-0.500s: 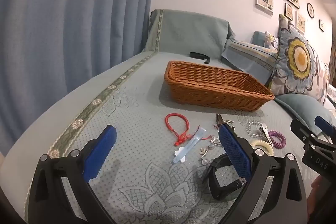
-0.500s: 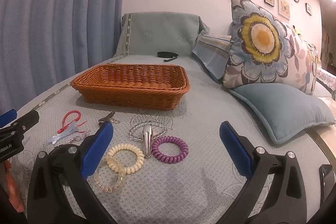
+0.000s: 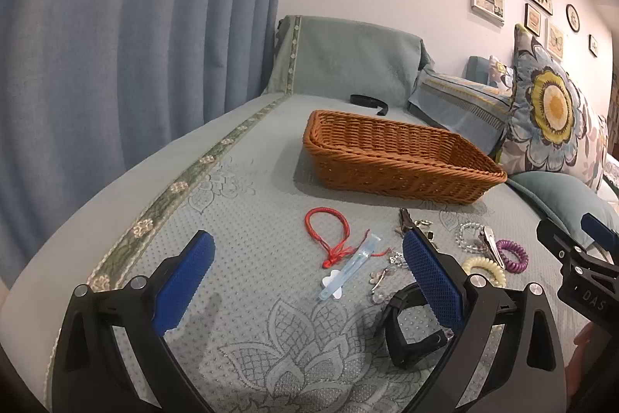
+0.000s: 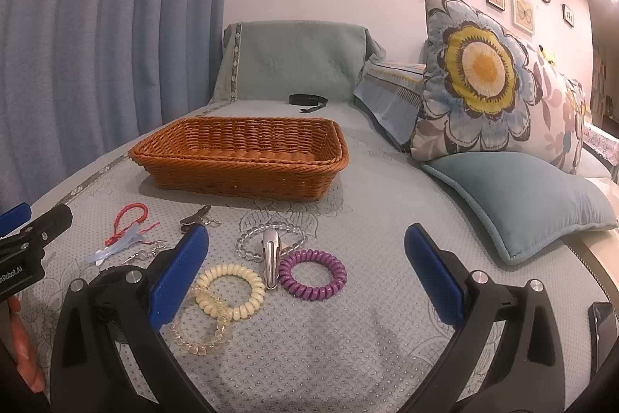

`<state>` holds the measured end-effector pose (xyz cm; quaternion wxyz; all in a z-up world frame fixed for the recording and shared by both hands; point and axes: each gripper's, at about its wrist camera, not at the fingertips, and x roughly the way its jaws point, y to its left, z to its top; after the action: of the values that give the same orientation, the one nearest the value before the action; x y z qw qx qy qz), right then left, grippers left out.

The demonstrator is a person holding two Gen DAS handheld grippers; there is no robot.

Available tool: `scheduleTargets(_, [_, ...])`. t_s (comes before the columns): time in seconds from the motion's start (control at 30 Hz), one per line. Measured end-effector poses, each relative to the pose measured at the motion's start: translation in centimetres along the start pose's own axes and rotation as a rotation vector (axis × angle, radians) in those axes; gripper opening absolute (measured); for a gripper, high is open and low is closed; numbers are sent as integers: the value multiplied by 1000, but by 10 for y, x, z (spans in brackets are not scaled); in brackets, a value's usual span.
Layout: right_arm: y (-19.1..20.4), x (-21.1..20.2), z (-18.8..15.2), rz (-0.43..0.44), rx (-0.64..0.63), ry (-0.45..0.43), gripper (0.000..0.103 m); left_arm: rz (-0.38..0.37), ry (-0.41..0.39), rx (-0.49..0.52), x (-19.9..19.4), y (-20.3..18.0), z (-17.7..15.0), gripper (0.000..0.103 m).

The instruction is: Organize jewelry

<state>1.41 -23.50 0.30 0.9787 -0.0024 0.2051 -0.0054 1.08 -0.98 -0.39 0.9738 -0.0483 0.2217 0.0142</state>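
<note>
Nothing has been sorted yet, as far as the views show: the wicker basket [image 4: 240, 157] sits at the far side of the sofa seat [image 4: 348, 335] with its visible interior bare, and every piece lies loose on the cover in front of it. On the left of the spread lie a red cord bracelet [image 3: 329, 231], a pale blue hair clip [image 3: 348, 271], some small silver charms [image 3: 383, 273] and a black watch [image 3: 410, 331]; a dark metal clip [image 4: 195, 215] lies nearer the basket. On the right lie a clear bead bracelet [image 4: 271, 239], a silver hair clip [image 4: 271, 258] across it, a purple coil tie [image 4: 313, 273], a cream coil tie [image 4: 232, 291] and a clear yellowish coil tie [image 4: 197, 331] closest to the camera. The left gripper [image 3: 305, 281] hovers above the red cord and blue clip, fingers spread wide with nothing between them; the right gripper [image 4: 305, 273] hangs over the coil ties, equally spread and empty. I judge the whole job remains: each item must still be lifted into the basket. Readable writing is scant: "DAS" on the right gripper's body as seen from the left view, and "nRobot.AI", cut off at the frame edge, on the left gripper's body in the right view.
</note>
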Motion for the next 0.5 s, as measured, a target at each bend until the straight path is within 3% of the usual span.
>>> scheduleTargets(0.5, [0, 1, 0, 0, 1, 0, 97, -3, 3, 5, 2, 2, 0, 95])
